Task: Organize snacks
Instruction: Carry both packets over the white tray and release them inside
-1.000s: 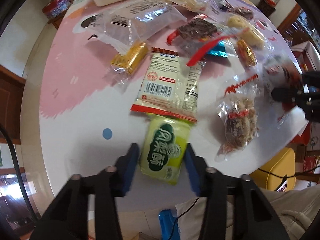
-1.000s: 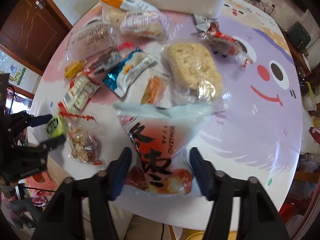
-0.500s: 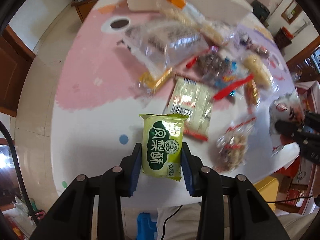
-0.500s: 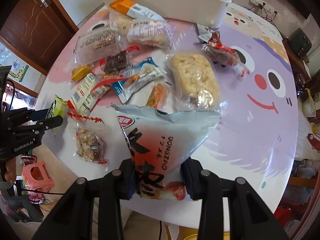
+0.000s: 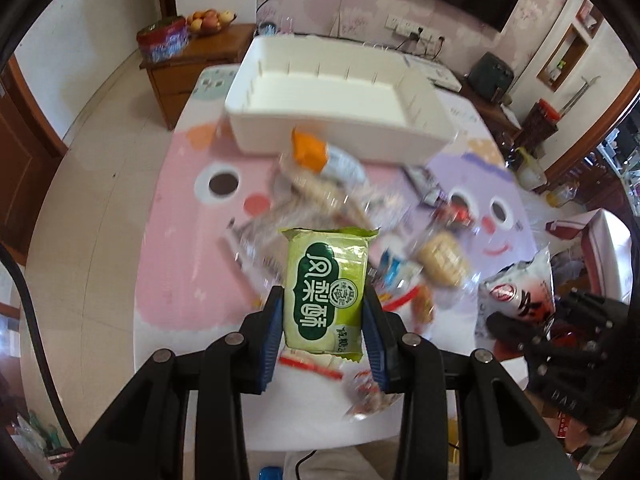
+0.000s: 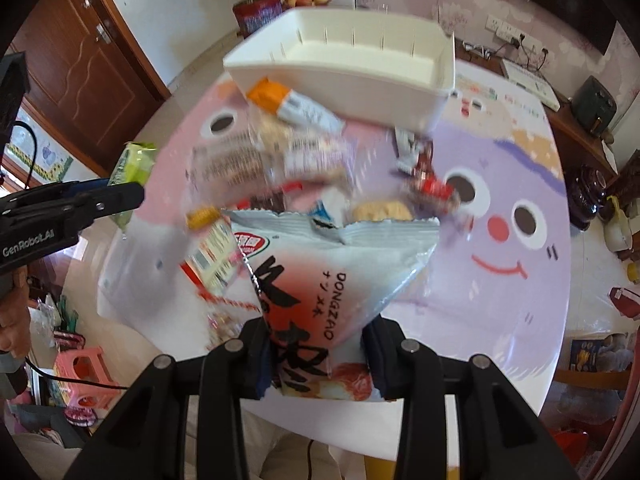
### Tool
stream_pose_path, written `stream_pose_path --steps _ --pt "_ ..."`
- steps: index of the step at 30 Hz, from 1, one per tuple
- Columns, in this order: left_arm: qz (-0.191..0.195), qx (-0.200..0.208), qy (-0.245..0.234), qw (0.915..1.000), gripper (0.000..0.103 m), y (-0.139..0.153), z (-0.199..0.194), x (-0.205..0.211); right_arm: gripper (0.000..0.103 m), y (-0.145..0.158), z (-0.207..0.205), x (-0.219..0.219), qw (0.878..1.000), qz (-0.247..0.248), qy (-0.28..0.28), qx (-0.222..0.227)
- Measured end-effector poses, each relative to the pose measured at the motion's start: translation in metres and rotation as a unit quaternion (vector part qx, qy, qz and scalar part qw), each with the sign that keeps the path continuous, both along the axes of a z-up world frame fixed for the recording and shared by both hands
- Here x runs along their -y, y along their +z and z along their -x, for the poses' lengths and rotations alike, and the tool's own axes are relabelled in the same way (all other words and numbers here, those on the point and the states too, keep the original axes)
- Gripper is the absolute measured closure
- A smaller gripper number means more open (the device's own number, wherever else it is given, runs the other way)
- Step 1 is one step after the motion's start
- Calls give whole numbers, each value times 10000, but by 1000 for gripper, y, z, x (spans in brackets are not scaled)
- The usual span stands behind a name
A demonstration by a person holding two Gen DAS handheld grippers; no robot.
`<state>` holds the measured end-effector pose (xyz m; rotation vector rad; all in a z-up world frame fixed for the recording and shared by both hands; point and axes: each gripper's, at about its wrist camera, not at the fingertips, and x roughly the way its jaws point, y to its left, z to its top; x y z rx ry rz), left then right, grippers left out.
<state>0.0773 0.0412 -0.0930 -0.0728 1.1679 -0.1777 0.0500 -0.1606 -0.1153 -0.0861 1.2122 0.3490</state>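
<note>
My left gripper (image 5: 324, 320) is shut on a green snack packet (image 5: 326, 288) and holds it upright above the table. The packet (image 6: 134, 168) and the left gripper (image 6: 120, 200) also show at the left of the right wrist view. My right gripper (image 6: 316, 348) is shut on a white and red snack bag (image 6: 320, 276), lifted off the table. That bag (image 5: 520, 292) shows at the right of the left wrist view. A white divided bin (image 5: 336, 96) stands empty at the far side of the table, also in the right wrist view (image 6: 352, 64).
Several loose snacks lie in a pile on the round pink and purple table (image 6: 500, 300), among them an orange-ended pack (image 6: 292, 100) leaning by the bin and a rice cracker pack (image 5: 440, 260). A wooden cabinet (image 5: 188, 64) stands behind the table.
Both grippers have risen and tilted up with their snacks, from looking down on the table to looking across it at the bin. A second ago both stood open around the snacks.
</note>
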Motion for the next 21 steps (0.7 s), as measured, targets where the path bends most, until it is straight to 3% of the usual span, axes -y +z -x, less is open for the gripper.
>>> stream_pose_path --steps 9,21 --pt "-27 546 -319 9980 67 55 -47 29 65 63 -30 -4 9976 -281 -186 605" --pt "-215 1289 -279 9910 67 114 -142 37 65 129 -130 3 9881 -435 -731 1285"
